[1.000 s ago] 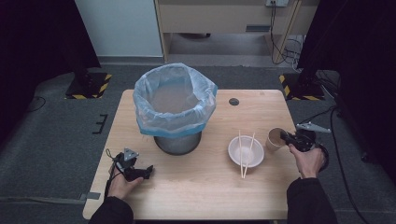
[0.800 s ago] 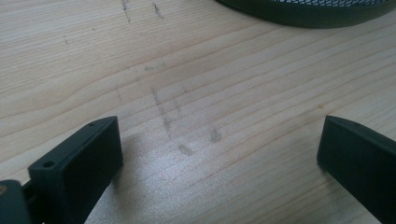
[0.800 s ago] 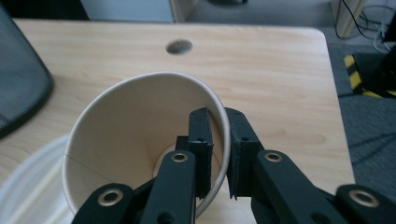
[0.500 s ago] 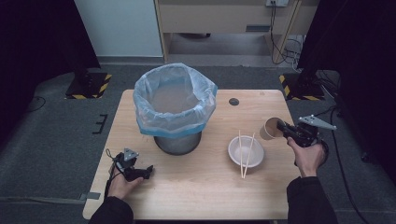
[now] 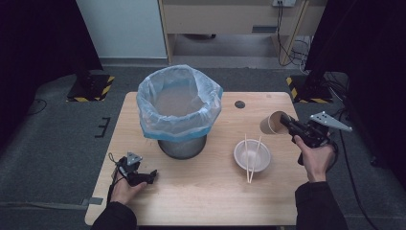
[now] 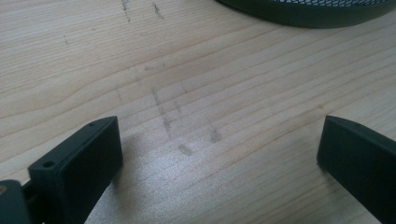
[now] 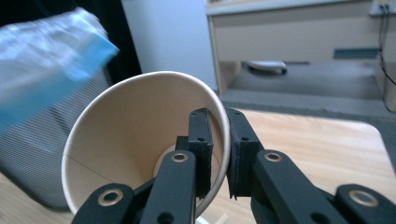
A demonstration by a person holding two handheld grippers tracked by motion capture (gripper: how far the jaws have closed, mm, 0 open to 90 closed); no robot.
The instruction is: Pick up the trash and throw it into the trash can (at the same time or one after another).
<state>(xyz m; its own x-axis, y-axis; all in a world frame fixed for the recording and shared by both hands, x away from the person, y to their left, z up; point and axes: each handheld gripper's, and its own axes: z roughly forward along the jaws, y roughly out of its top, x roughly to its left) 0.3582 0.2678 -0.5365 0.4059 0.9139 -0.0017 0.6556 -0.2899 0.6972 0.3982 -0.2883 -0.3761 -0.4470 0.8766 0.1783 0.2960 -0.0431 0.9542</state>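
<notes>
Wooden counter [image 5: 201, 191] on grey carpet, dark curtains both sides, pale cabinet at the back. Mesh waste bin [image 5: 179, 112] with a blue-rimmed clear liner stands centre-left on the counter. White bowl [image 5: 252, 155] sits right of the bin's base, pair of chopsticks [image 5: 252, 152] laid across it, tips pointing at the person.

Right tongs [image 5: 282, 121]: held above the counter's right edge, pinched on the wall of a brown paper cup [image 5: 271, 122]. Right gripper view shows one jaw inside the cup [image 7: 140, 154], the other outside, rim clamped between them. Cup is clear of the counter, tilted on its side, mouth toward the tongs, between bowl and right edge in the high view. Blurred bin liner [image 7: 51, 60] is at upper left of that view.

Left tongs [image 5: 152, 175]: resting low at the counter's front-left, near the bin's base. Left gripper view shows jaws spread wide, bare wood [image 6: 196, 121] between them, nothing held; bin's bottom rim [image 6: 308, 9] at the top edge.
</notes>
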